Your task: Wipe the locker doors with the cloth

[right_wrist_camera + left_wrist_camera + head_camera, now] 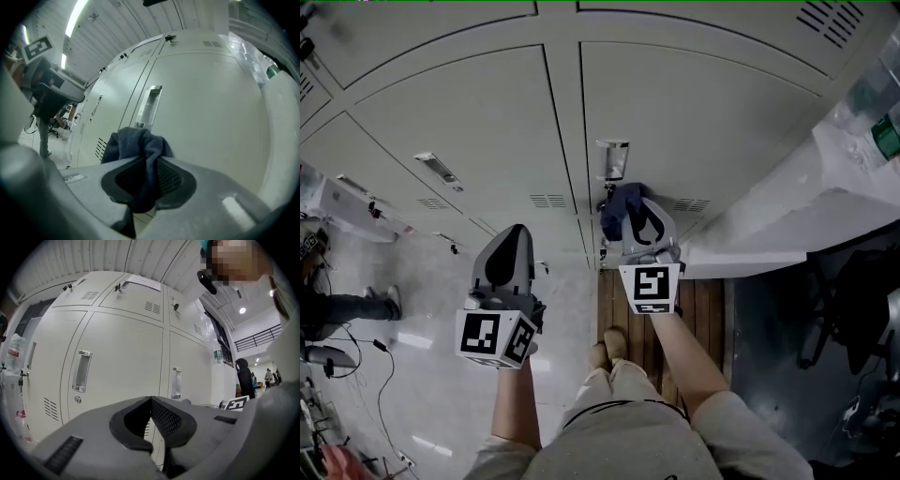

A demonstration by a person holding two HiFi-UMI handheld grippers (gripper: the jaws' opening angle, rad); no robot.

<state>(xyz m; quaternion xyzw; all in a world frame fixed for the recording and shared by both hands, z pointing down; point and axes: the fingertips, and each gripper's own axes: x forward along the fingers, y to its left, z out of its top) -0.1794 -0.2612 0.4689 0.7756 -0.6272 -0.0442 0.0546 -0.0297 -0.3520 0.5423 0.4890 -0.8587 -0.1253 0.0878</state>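
Note:
A dark blue cloth (138, 145) is bunched between the jaws of my right gripper (149, 161), which is shut on it. In the head view that cloth (620, 208) sits just below a recessed handle (612, 159) on a pale grey locker door (703, 122); I cannot tell if it touches the door. My left gripper (508, 251) hangs lower and to the left, away from the doors. Its jaws meet at the tips with nothing between them (151, 400). It faces two locker doors with handles (81, 371) (176, 382).
A white ledge (797, 216) with plastic bottles (877, 103) juts out at the right of the lockers. A wooden board (661, 319) lies under the person's feet. Cables and a seated person's legs (342, 307) are on the floor at left.

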